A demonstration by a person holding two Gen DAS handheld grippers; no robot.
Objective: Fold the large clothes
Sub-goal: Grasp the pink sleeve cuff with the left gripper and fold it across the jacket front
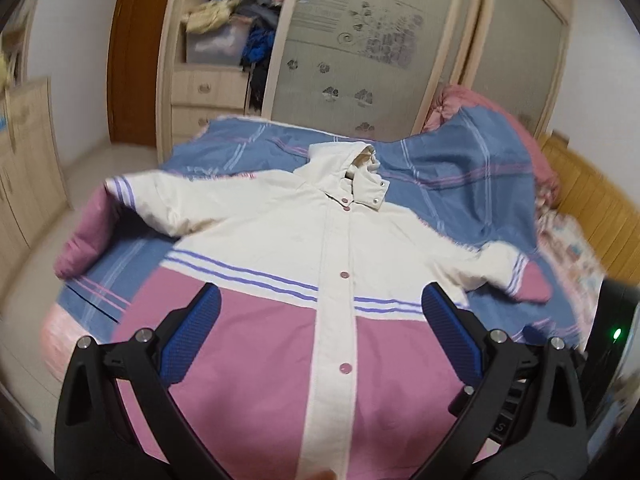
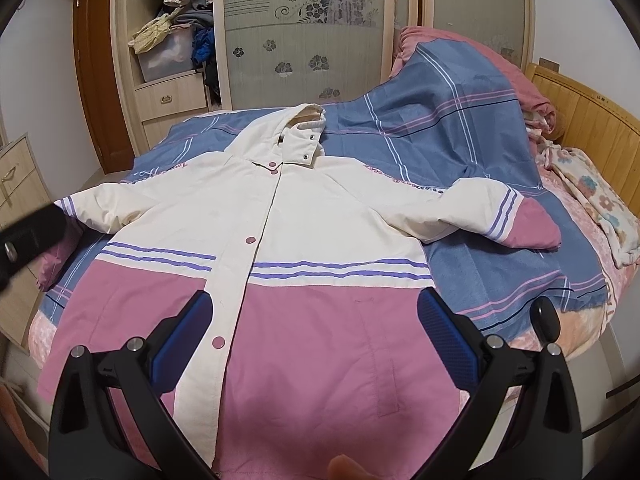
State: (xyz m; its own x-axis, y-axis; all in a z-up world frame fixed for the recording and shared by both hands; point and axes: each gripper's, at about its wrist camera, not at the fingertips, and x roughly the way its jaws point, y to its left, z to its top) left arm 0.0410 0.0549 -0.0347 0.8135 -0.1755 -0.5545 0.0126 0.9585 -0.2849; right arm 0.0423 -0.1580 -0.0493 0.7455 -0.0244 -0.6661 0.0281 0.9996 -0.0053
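A large hooded jacket (image 1: 288, 220) (image 2: 312, 208), cream on top and pink below with purple stripes, lies face up and spread flat on the bed, snaps shut down its front. Its hood (image 1: 352, 164) (image 2: 296, 128) points to the far side. Both sleeves stick out sideways, the left sleeve (image 1: 120, 208) and right sleeve (image 2: 492, 212) ending in pink cuffs. My left gripper (image 1: 320, 308) hovers open above the pink lower front, holding nothing. My right gripper (image 2: 314, 316) is open too, above the pink hem area right of the placket.
A blue plaid sheet (image 2: 460, 120) covers the bed, bunched high at the far right over pink bedding (image 2: 532, 84). A wooden headboard (image 2: 592, 120) stands at right. The wardrobe (image 2: 304, 32) with open shelves of clothes stands beyond the bed. The other gripper's black body (image 2: 28, 236) shows at left.
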